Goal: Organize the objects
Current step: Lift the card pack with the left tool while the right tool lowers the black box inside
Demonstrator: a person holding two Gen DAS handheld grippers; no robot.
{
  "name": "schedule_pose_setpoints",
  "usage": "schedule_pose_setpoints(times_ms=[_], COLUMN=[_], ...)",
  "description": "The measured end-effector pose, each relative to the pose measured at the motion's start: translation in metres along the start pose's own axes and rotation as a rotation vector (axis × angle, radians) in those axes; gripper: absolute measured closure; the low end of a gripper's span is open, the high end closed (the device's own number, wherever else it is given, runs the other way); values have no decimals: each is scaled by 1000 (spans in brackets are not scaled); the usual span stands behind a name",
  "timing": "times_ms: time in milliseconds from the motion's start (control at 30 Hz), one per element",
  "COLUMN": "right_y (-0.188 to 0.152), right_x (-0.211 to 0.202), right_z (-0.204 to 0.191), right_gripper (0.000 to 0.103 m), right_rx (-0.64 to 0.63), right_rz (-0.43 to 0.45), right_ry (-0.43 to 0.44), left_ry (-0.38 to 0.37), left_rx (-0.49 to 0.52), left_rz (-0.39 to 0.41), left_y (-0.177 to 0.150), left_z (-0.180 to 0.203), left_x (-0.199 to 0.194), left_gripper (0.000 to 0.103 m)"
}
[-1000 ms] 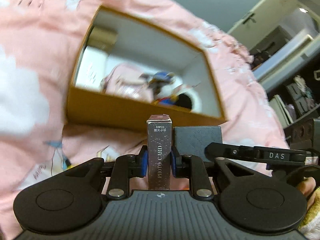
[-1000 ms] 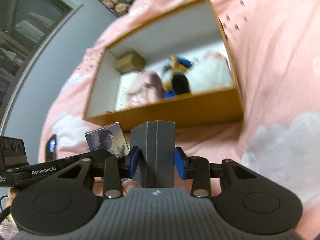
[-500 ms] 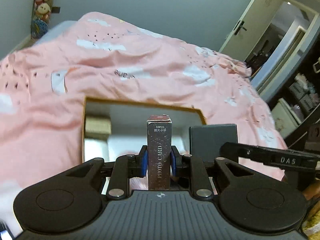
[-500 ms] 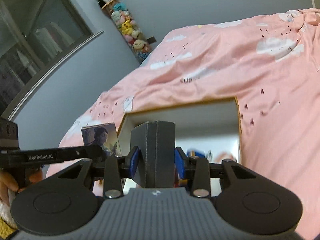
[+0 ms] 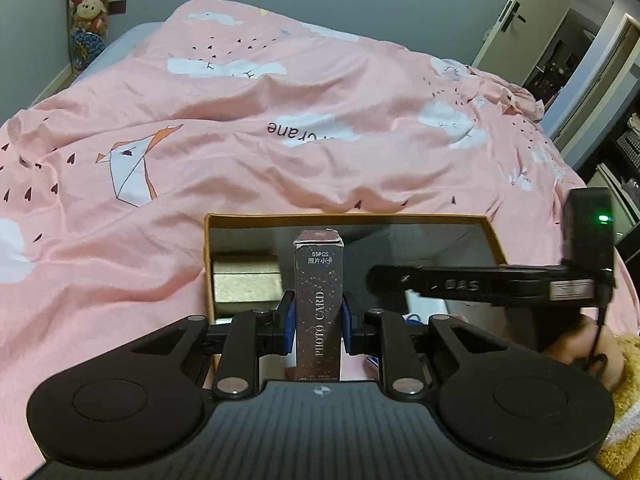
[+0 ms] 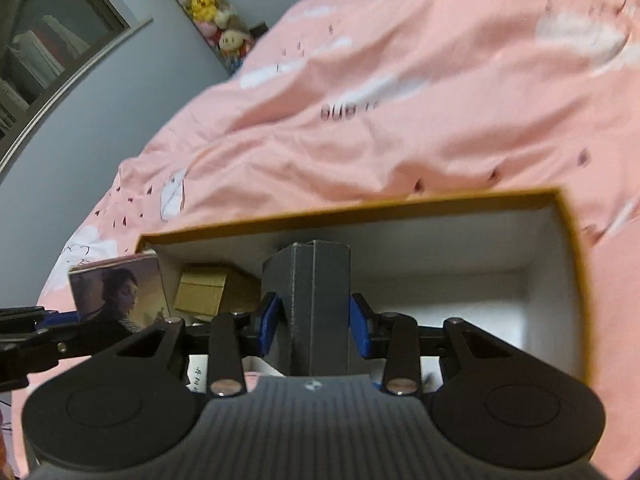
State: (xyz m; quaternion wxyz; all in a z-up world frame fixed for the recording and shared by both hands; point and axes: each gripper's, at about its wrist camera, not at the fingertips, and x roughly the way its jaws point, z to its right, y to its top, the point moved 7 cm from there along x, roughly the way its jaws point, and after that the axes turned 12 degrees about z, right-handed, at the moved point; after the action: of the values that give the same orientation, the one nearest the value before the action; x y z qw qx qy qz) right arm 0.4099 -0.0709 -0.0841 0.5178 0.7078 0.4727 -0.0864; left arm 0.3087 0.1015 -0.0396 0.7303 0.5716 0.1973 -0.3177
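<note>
My left gripper point(image 5: 319, 322) is shut on a dark speckled photo card box point(image 5: 319, 304), held upright over the near left part of the orange-rimmed storage box point(image 5: 344, 219). My right gripper point(image 6: 313, 322) is shut on a dark grey box point(image 6: 314, 300), held over the same storage box point(image 6: 360, 210). The photo card box also shows in the right wrist view point(image 6: 120, 296), its portrait face toward me. A gold box point(image 5: 246, 280) lies inside at the far left, also seen in the right wrist view point(image 6: 204, 294). The right gripper's side shows in the left wrist view point(image 5: 480, 284).
The storage box sits on a pink duvet point(image 5: 280, 120) with white cloud prints. Hanging plush toys point(image 5: 88, 8) are on the grey wall at the left. A door point(image 5: 516, 16) and shelves stand at the right. A bookshelf point(image 6: 36, 60) is at the far left.
Both grippers have moved forward and tilted from looking down into the storage box to a shallow view along it. The plush toys inside are now hidden below the grippers.
</note>
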Motion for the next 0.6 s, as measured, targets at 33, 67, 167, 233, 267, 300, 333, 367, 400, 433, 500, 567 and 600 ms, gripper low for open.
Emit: schedule_pose_setpoints(times_ms=[33,67,167,233,267,300,333,367,400,433,500,567,600], right_y=[-2,-4,-10,-14,-16,-17,-17,-17,-16,-16,-15,-17,-18], right_x=[8,15,32,40,44,46,47,47,47,47,48,49,49], right_z=[0,-1,-2,-3,-3,-3,-3,-3,-4,-5,-5,-5,-5], right_gripper=[63,63,63,63,63,63,62,62,62,61,61,60,60], right_rx=[15,30,67,88,91,96,99,97,90,75,11,-68,-78], right_rz=[-17,-33,-75,-99,-106,-110,-114,-118,-121,-123,-120,-117,-122], right_ry=[12,20,51,66,71,77,79,79,78,66,6,-50,-47], left_ry=[1,1,0,-5,-8,-10,-12,-11,-10,-8,-6,-8,-10], left_rx=[-2,-3,-4,-8,-12,-15,-17,-20,-23,-23,-24,-28,-31], left_rz=[-6,-11,-27,-32,-34,-36,-40,-43,-46,-49,-51,-51,-50], left_y=[0,1,0,-1,-1,-1,-2,-2,-2,-3,-4,-4,-4], left_z=[-3,-5,-10,-12,-13,-14,-15,-16,-16,-17,-17,-17,-18], left_x=[3,5,11,13,14,15,17,18,19,20,22,22,22], left_gripper=[78,78,78,78,78,78,78,78,78,78,78,78,78])
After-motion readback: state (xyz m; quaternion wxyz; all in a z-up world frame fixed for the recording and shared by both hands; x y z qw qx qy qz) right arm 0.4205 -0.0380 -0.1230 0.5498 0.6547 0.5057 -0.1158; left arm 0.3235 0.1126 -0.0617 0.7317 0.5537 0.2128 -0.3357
